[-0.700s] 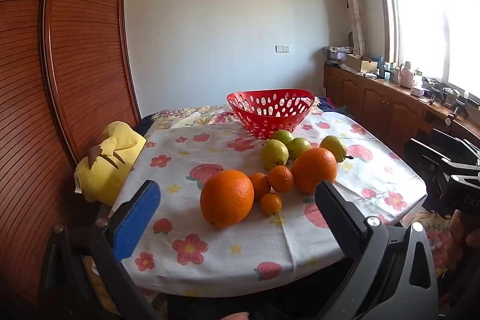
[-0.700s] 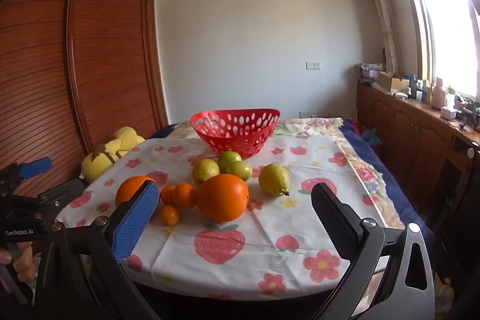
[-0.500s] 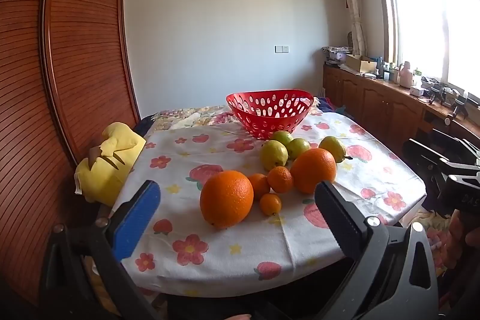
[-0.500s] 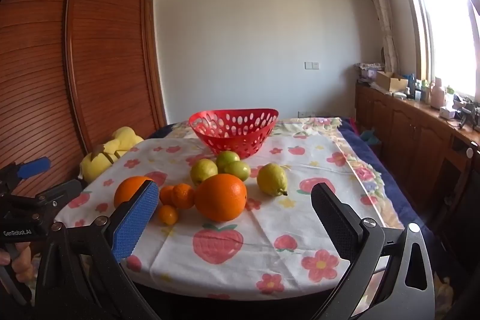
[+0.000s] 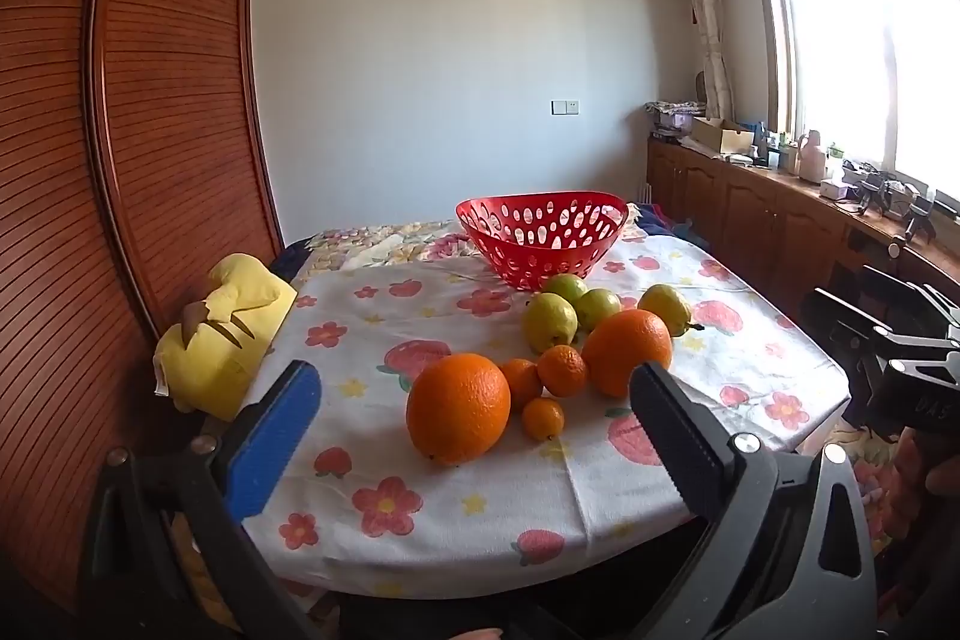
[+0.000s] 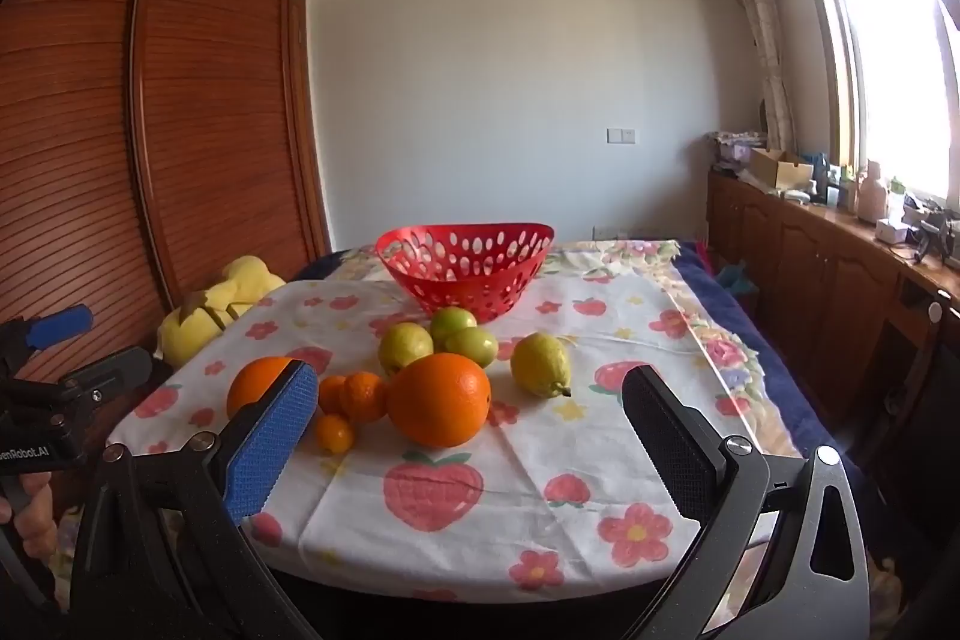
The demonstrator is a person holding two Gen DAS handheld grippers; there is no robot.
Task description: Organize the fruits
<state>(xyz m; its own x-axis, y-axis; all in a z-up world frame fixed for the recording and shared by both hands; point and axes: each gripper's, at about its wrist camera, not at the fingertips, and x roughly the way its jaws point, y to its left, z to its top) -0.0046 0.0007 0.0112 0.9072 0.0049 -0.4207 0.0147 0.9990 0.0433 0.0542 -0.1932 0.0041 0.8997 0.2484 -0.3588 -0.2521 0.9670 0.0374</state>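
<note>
An empty red perforated basket [image 5: 543,237] [image 6: 465,265] stands at the far side of the table. In front of it lies a cluster of fruit: two big oranges [image 5: 458,407] [image 6: 439,398], several small tangerines [image 5: 561,370] [image 6: 360,396], green guavas [image 5: 549,322] [image 6: 405,346] and a yellow pear [image 6: 539,364]. My left gripper [image 5: 474,418] is open and empty, short of the table's near edge, facing the near big orange. My right gripper [image 6: 468,421] is open and empty, in front of the other big orange.
The table wears a white flowered cloth [image 5: 420,514] [image 6: 600,460]. A yellow plush toy [image 5: 222,334] [image 6: 210,316] leans at the left edge against a wooden wardrobe [image 5: 120,160]. A wooden sideboard [image 6: 840,268] runs along the right under the window.
Both views have shifted only slightly; the right gripper has edged a little toward the fruit. Both grippers stay open.
</note>
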